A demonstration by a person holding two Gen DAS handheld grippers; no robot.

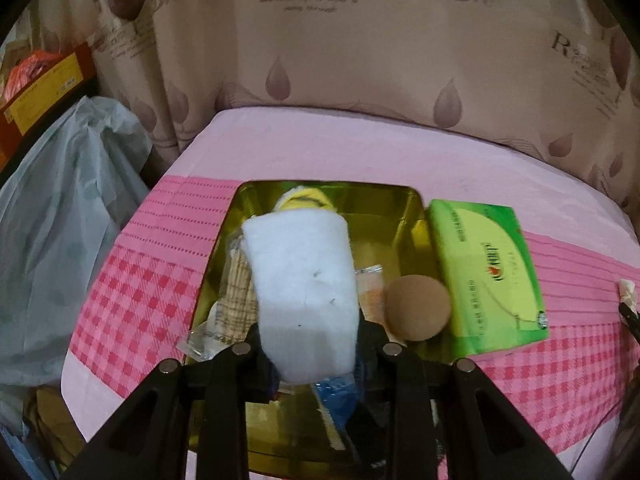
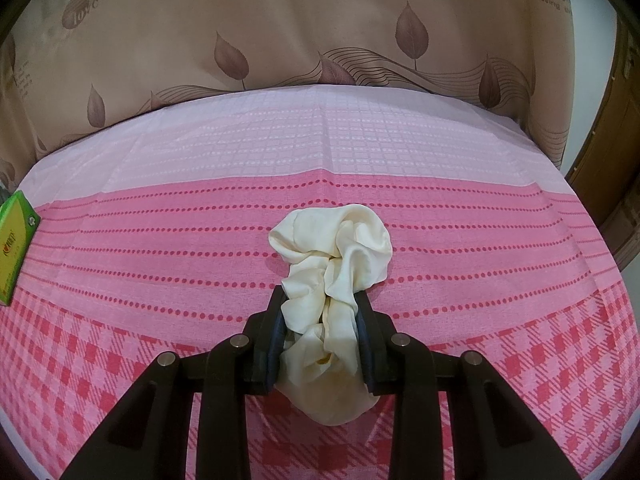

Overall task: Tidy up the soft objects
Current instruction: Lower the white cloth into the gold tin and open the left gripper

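Gold tin [image 1: 408,216] held wrappers, a brown ball [image 1: 418,307], a yellow toy [image 1: 306,200]. Left gripper [image 1: 310,332] clasped white roll [image 1: 300,288], long axis pointing away. Right gripper [image 2: 320,312] clamped cream cloth [image 2: 332,264].

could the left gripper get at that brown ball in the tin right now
Probably not yet. The left gripper has a white roll between its fingers, so the jaws are occupied. The brown ball lies uncovered in the gold tin, just right of the fingers, so once the roll is dropped the way looks free.
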